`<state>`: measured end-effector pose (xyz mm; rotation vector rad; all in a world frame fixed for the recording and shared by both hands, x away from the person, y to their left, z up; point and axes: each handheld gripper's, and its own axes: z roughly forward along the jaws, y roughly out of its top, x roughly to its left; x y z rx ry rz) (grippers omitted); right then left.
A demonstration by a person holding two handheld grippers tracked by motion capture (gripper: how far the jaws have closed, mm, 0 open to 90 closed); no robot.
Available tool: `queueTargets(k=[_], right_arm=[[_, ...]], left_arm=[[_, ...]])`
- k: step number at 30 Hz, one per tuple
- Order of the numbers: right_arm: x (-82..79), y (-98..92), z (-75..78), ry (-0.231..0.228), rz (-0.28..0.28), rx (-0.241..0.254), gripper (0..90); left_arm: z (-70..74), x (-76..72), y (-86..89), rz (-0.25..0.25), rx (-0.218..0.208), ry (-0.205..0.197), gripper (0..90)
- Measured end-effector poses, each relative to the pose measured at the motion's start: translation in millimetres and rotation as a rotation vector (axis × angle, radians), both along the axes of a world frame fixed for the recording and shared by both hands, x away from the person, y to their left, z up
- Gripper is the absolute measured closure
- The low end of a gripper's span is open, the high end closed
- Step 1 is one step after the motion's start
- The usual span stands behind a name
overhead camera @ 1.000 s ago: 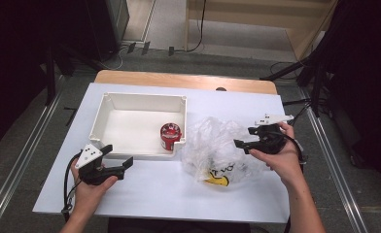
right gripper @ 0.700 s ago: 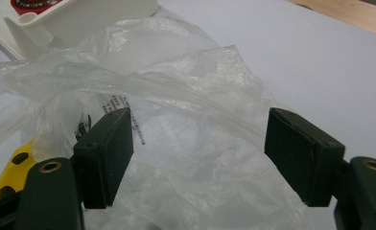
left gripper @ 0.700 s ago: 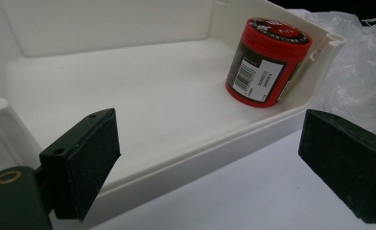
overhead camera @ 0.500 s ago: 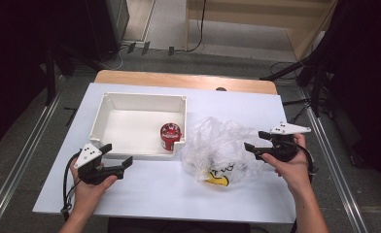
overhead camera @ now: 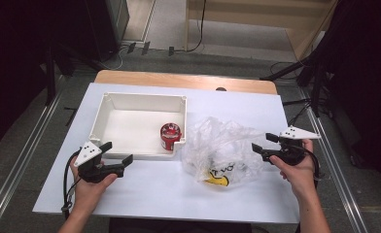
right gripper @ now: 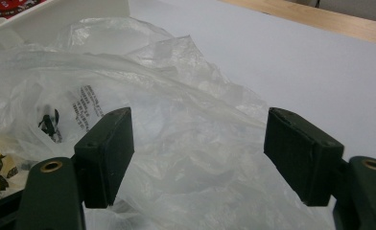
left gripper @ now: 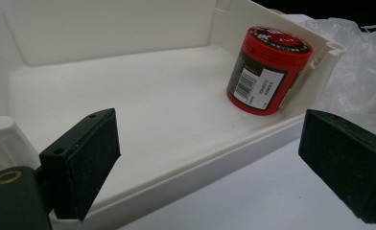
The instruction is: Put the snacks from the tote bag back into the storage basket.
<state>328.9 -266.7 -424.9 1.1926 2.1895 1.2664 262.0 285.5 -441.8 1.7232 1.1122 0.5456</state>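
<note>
A crumpled clear plastic bag (overhead camera: 222,153) lies on the white table top (overhead camera: 256,104), just to the right of a white tray (overhead camera: 139,99), and it touches the tray's near right corner. Yellow and black print shows through the film at its near edge. The right gripper (overhead camera: 262,145) points left at the bag's right edge, held low by the person's right hand (overhead camera: 298,165); its jaws stand wide apart with nothing pressed between them — in the right gripper view the loose film spreads in front of the two black pads (right gripper: 109,153), and whether it brushes them I cannot tell. Inside the tray, against its right wall near the front corner, stands a small red tub (overhead camera: 169,136) with a red lid and a white barcode label, tilted a little. The left gripper (overhead camera: 116,153) sits at the tray's near left corner, held in the left hand (overhead camera: 89,184) — its jaws are likewise spread wide and hold nothing, aimed across the tray's front rim toward the tub.
</note>
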Motion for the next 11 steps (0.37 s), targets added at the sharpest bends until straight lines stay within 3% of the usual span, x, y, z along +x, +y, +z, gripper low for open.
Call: queueTargets(k=[11], right_arm=[[-1.9, -4.6, -4.9, -0.011, 0.002, 0.008, 27.0]], left_arm=[[0.4, 2.4, -3.6, -0.011, 0.004, -0.001, 7.4]])
